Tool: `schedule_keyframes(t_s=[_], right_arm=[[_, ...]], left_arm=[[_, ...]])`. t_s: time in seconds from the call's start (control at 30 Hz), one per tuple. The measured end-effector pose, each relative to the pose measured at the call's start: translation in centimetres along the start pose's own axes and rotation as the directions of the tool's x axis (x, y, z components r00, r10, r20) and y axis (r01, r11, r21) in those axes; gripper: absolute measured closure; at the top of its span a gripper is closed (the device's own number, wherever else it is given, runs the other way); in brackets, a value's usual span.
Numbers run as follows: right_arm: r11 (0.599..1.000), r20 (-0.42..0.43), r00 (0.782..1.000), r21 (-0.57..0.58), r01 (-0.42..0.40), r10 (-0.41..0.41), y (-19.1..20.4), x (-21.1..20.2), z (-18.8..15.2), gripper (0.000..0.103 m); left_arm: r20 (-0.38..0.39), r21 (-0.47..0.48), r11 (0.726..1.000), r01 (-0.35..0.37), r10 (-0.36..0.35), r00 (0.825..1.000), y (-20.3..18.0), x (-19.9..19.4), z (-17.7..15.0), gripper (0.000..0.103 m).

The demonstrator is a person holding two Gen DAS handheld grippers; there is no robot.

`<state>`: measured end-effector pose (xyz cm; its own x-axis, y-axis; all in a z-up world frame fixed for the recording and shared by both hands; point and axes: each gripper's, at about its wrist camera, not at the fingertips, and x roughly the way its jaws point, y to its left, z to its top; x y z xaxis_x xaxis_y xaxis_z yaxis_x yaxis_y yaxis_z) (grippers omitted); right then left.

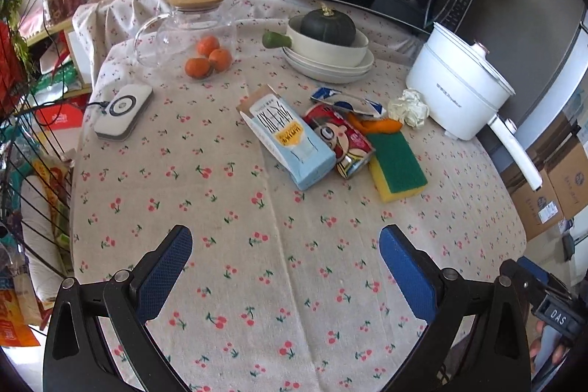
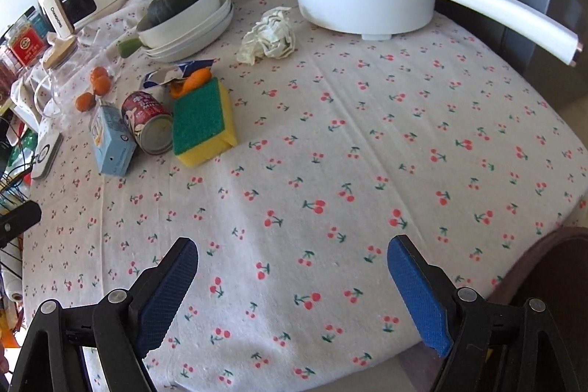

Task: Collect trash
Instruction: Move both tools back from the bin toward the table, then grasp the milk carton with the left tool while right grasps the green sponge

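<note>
The left gripper (image 1: pixel 286 239) with blue textured pads hovers over the cherry-print tablecloth (image 1: pixel 257 263), jaws spread wide with nothing between them. The right gripper (image 2: pixel 293 250) is likewise wide open and empty above bare cloth nearer the table's edge.

Beyond the left gripper lies a cluster of litter mid-table. The pale blue drink carton (image 1: pixel 290 138) lies flat, its long axis running from its torn-open top at the far left to its base at the near right. Touching its right side is the dented red cartoon-printed can (image 1: pixel 343 142), on its side, roughly parallel to the carton, its metal end facing the grippers. Just right of the can sits a yellow sponge with a green scouring face (image 1: pixel 395 164), green side up. Behind the can, a crumpled blue-and-white wrapper (image 1: pixel 345 100) and a strip of orange peel (image 1: pixel 378 125) overlap; the peel is partly hidden by the sponge in the right wrist view. A crumpled white paper ball (image 1: pixel 408 107) rests near the base of the white electric pot with a long handle (image 1: pixel 459 90).

Farther back stand a dark green squash in stacked white dishes (image 1: pixel 329 43) and three small oranges (image 1: pixel 207 57) beside a glass jug with a wooden lid (image 1: pixel 187 24). The carton's print is too small to read
</note>
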<state>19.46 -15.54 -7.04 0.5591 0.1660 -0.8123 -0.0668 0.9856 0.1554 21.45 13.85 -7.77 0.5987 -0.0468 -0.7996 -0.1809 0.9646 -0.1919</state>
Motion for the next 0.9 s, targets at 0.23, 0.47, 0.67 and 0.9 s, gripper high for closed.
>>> schedule_keyframes(t_s=[0.23, 0.47, 0.67, 0.9], right_arm=[[1.000, -0.019, 1.000, 0.003, -0.008, 0.008, 1.0, 2.6, 1.0, 0.015], [1.000, -0.021, 0.999, -0.013, 0.023, -0.024, 0.5, 4.2, 2.0, 0.015], [1.000, -0.031, 1.000, -0.004, 0.003, -0.003, 1.3, 6.1, 2.8, 0.015], [0.994, -0.028, 1.000, -0.105, -0.001, -0.002, 4.8, 9.5, 4.2, 0.015]], left_arm=[[0.003, -0.147, 0.989, 0.029, -0.029, 1.000, 1.5, 5.4, 3.9, 0.006], [-0.047, -0.194, 0.980, 0.045, -0.056, 0.997, 1.4, 10.4, 5.5, 0.022], [-0.054, -0.235, 0.958, 0.164, -0.182, 0.982, 3.1, 11.3, 4.8, 0.065], [-0.078, -0.085, 0.986, 0.141, -0.147, 0.986, 3.2, 9.3, 4.6, 0.090]])
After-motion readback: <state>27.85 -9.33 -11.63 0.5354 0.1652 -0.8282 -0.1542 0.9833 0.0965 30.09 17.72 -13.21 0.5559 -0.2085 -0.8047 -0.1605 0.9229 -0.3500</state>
